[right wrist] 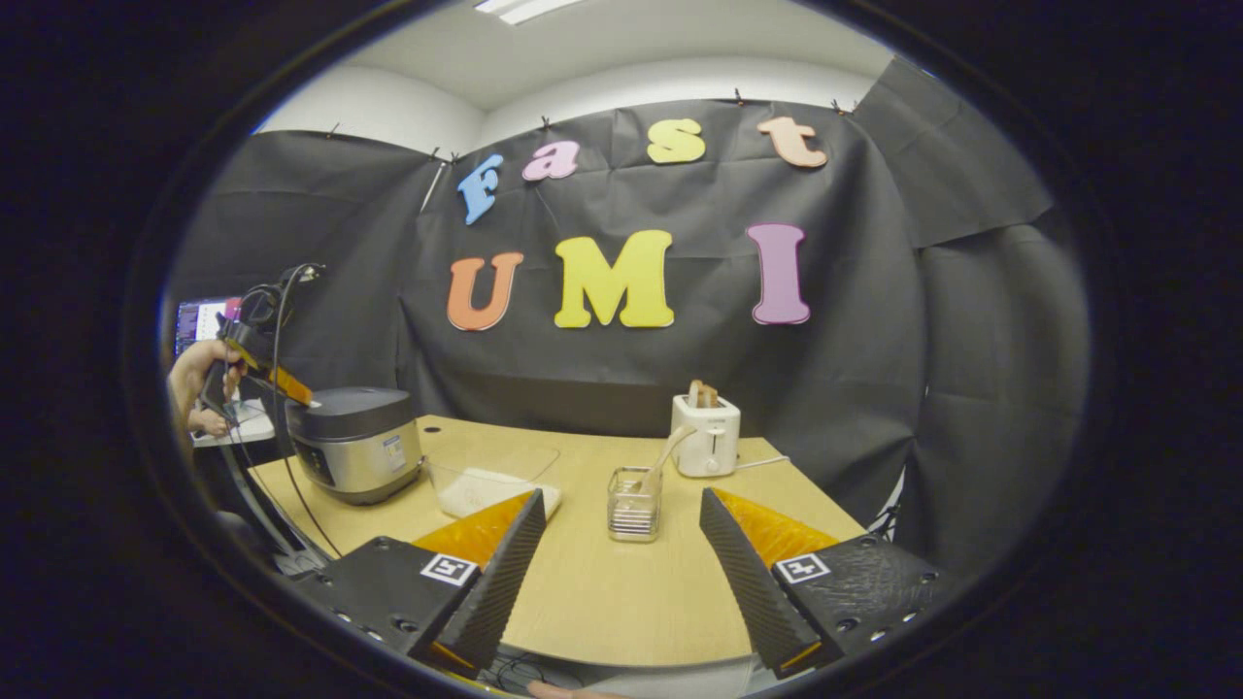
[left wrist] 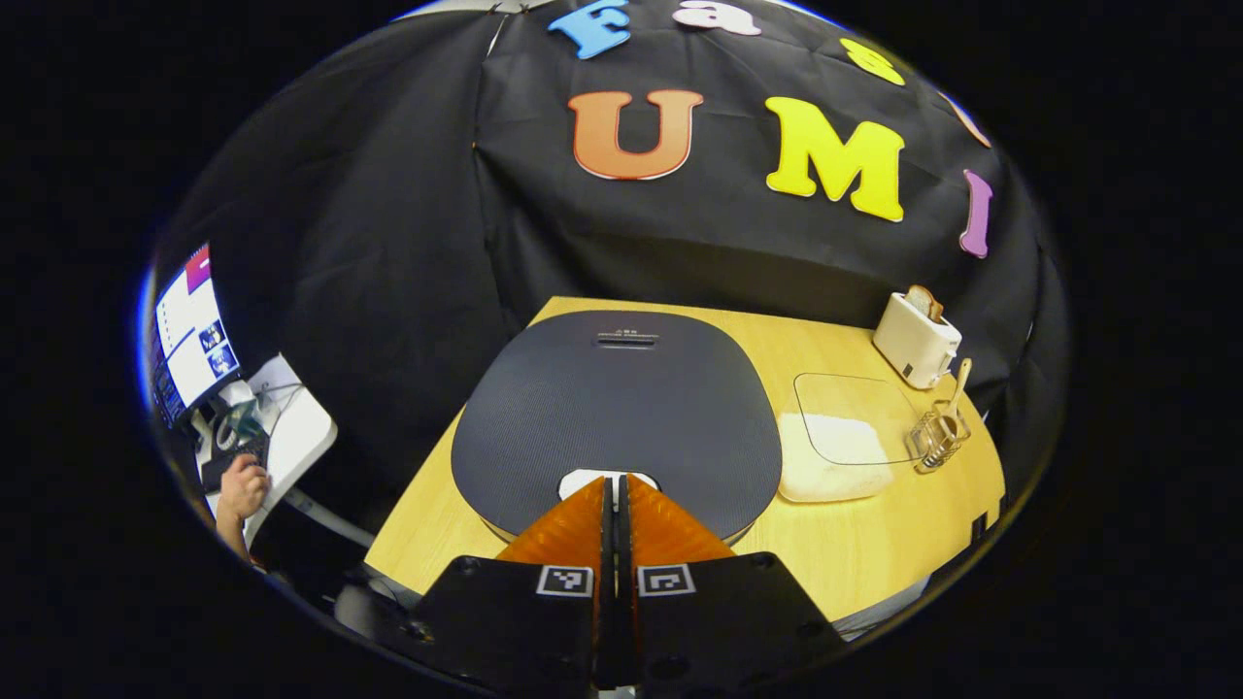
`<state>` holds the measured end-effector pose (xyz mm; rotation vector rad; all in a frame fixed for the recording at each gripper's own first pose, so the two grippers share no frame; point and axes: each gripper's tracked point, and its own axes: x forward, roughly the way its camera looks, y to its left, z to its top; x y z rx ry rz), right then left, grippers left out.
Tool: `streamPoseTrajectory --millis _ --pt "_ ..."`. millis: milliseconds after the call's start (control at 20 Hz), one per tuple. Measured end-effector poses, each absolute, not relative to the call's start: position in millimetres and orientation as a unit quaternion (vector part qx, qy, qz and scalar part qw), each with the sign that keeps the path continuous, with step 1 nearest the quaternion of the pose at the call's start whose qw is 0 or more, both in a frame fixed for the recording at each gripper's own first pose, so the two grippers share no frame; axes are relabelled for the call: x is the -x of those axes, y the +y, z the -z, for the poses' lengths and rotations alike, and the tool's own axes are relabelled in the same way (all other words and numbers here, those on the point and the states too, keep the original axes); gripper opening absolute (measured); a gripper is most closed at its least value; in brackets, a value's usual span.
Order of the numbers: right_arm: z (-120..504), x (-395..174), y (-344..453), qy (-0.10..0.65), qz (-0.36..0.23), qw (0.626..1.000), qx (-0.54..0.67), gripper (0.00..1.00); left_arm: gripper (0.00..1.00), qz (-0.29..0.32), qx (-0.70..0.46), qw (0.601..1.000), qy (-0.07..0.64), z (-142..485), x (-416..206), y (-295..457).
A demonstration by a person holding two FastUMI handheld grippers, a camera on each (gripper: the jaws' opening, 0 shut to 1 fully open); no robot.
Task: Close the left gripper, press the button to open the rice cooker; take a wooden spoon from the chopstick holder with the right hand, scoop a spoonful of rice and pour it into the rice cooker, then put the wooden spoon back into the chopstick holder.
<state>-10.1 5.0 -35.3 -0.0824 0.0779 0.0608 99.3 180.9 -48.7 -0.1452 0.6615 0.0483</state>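
Note:
In the left gripper view my left gripper (left wrist: 614,482) is shut with nothing between its fingers, its tips right at the white button (left wrist: 581,479) on the front of the rice cooker's dark closed lid (left wrist: 621,408). In the right gripper view the same left gripper (right wrist: 291,388) rests on top of the silver rice cooker (right wrist: 354,442), held by a hand (right wrist: 194,374). My right gripper (right wrist: 622,495) is open above the table's near edge, apart from the clear chopstick holder (right wrist: 633,510) straight ahead. The wooden spoon (right wrist: 670,451) leans in that holder. A clear container of rice (right wrist: 490,485) sits beside the cooker.
A white toaster (right wrist: 707,437) holding bread stands behind the holder on the wooden table (right wrist: 602,602). From the left gripper's side, the rice container (left wrist: 840,442), holder (left wrist: 937,437) and toaster (left wrist: 916,340) line up right of the cooker. A side desk with a screen (left wrist: 194,335) stands at the left.

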Motion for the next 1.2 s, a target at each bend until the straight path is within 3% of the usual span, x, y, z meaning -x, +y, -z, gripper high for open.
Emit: streamPoseTrajectory --millis 550,750,1050,1150,1200 --pt "47.7 11.4 11.7 0.057 -0.045 0.997 0.038 0.96 0.03 -0.040 0.032 0.916 0.397 50.4 -99.8 186.2" --pt "63.1 13.9 21.8 0.082 -0.063 0.994 0.031 0.92 0.03 -0.058 0.039 0.927 0.368 35.2 -98.5 187.0" --pt "63.7 5.0 21.9 0.089 -0.062 0.994 0.030 0.95 0.03 -0.034 0.061 0.957 0.282 -27.7 -80.6 157.4" --pt "57.2 -0.5 17.2 0.078 -0.054 0.995 0.033 0.95 0.05 -0.038 0.039 0.971 0.231 -52.6 -74.1 154.5" --pt "55.3 -4.3 15.3 0.074 -0.050 0.995 0.033 0.95 0.11 -0.042 0.024 0.977 0.210 -59.6 -70.3 155.3"
